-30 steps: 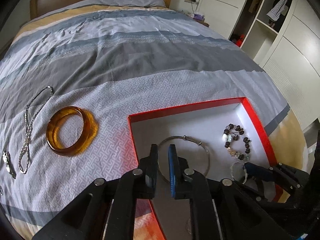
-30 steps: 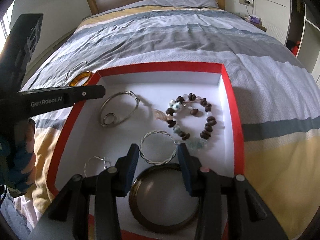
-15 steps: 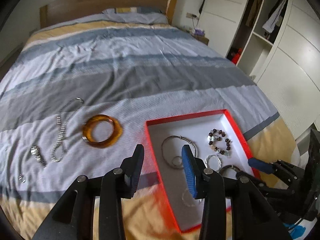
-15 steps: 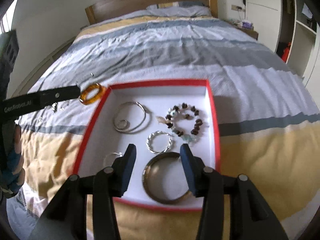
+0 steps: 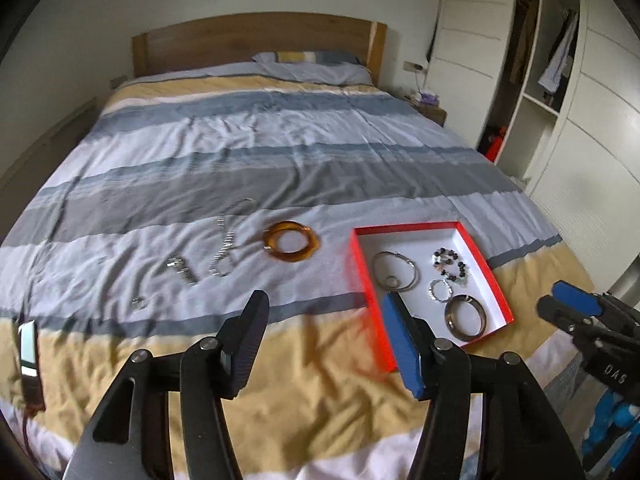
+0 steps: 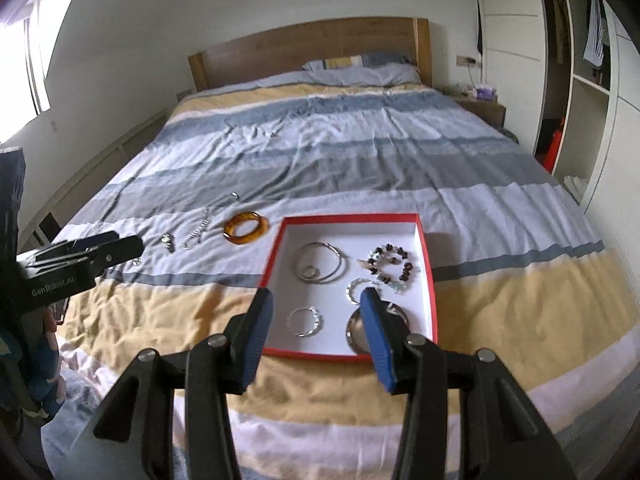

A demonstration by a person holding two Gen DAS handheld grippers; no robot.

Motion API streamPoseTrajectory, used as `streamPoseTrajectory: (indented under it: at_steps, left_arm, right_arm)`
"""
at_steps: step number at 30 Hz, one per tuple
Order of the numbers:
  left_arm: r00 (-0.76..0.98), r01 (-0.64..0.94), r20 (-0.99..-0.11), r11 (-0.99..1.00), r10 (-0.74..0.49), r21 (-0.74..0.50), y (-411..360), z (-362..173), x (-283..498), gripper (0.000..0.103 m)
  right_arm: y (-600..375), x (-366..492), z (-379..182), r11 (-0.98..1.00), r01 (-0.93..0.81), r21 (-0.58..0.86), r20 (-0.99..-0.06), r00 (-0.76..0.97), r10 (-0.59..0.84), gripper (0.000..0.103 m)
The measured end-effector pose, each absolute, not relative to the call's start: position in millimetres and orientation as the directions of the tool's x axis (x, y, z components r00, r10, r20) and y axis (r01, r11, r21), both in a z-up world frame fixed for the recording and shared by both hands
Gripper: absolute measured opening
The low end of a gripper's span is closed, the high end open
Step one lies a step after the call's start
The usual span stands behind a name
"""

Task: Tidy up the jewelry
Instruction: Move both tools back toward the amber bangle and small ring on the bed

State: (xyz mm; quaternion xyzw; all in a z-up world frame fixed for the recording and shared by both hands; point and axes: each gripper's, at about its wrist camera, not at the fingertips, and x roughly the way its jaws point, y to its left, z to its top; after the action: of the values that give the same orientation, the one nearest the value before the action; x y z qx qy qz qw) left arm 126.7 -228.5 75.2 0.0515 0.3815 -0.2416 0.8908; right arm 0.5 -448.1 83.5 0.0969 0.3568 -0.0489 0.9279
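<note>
A red-rimmed white box lies on the striped bedspread. It holds a silver bangle, a beaded bracelet, a small silver hoop and a dark bangle. Left of the box, on the cover, lie an amber bangle, a silver chain, a metal clasp piece and a small ring. My left gripper hangs high over the near bed edge, its jaws opening and empty. My right gripper is open and empty, above the box's near side.
A phone lies at the bed's near left corner. A wooden headboard and a pillow stand at the far end. A nightstand and a white wardrobe with open shelves line the right side.
Both grippers have pulled back and up from the box, so the whole bed now shows. The left jaws went from nearly shut to wide apart. The silver bangle stays in the box.
</note>
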Motion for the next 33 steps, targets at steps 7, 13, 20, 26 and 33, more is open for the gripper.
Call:
streamPoseTrajectory:
  at_steps: [7,13,20,26,33]
  left_arm:
    - [0.68,0.395,-0.645,0.916,-0.348,-0.077,-155.0,114.9,94.9,0.058]
    - [0.759,0.306,-0.588,0.95,-0.279,-0.055,-98.9,155.9,58.2,0.064]
    - [0.833,0.235,-0.5,0.969,-0.238,-0.07,-64.4,193.5,32.9,0.074]
    - [0.841,0.272,-0.461,0.958,-0.283,-0.094,-73.8,192.6,17.9,0.082]
    - [0.838,0.254,-0.471,0.961,-0.274,-0.107,-49.6,179.7,12.5,0.082]
  right_arm:
    - [-415.2,-30.5,123.4,0.979,0.152,0.139,-0.617,0.786,-0.034,0.044]
    - [-381.1,-52.0,159.7,0.982,0.11,0.152,-0.547,0.837,-0.009,0.044]
    - [-352.4,-69.0,166.8,0.978,0.08,0.193,-0.505,0.863,0.029,0.044]
    - [-353.8,-88.1,177.7,0.975,0.123,0.186,-0.488,0.872,-0.017,0.044]
    - [-351.8,-98.1,176.6,0.97,0.153,0.191,-0.485,0.874,-0.042,0.044]
